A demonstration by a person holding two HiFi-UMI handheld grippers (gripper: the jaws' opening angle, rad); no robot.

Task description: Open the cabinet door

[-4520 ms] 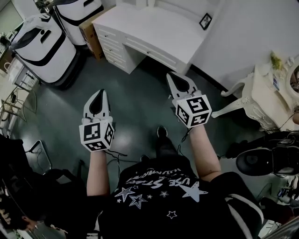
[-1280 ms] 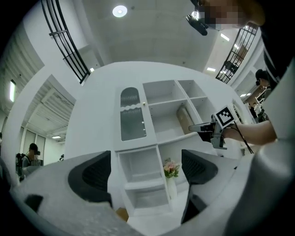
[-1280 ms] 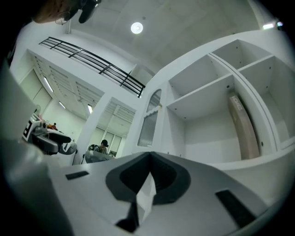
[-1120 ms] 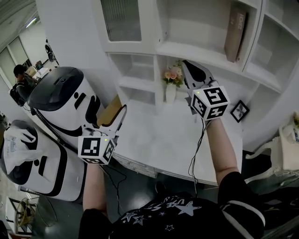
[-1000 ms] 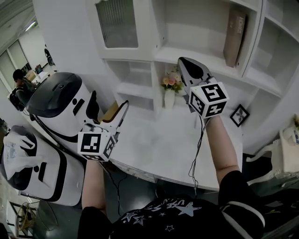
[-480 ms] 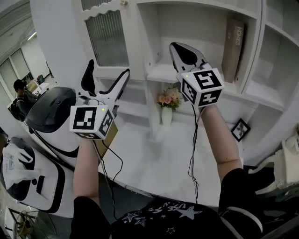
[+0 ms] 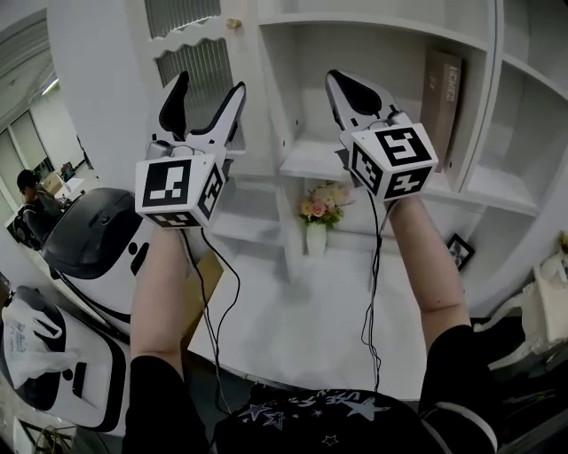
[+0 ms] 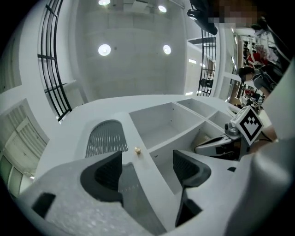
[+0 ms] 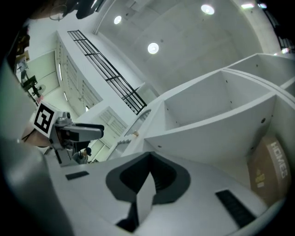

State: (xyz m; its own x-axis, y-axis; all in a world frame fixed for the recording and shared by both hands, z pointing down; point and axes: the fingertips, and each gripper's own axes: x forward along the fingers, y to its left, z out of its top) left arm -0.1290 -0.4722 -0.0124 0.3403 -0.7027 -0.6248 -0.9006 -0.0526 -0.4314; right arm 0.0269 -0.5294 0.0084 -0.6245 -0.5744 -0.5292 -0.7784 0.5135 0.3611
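Note:
The white cabinet door (image 7: 191,66) has a ribbed glass pane and a small gold knob (image 7: 233,23) at its right edge, and it stands closed. My left gripper (image 7: 207,89) is raised in front of the door, below the knob. It is open, its jaws have just been closing a little, and nothing is between them. In the left gripper view the knob (image 8: 137,150) lies beyond the left gripper (image 8: 146,168), apart from both jaws. My right gripper (image 7: 339,82) is shut and empty before the open shelves, its jaws meeting in the right gripper view (image 9: 147,177).
A brown box (image 7: 441,93) leans in an open shelf (image 7: 311,160) at the right. A vase of flowers (image 7: 317,217) stands on the white desk (image 7: 293,319) below. White machines with black trim (image 7: 89,239) stand at the left, and a person (image 7: 27,208) sits far off.
Both grippers have risen, the left one more, up to the glass door just under the knob. The view has tilted upward, so more of the upper cabinet shows.

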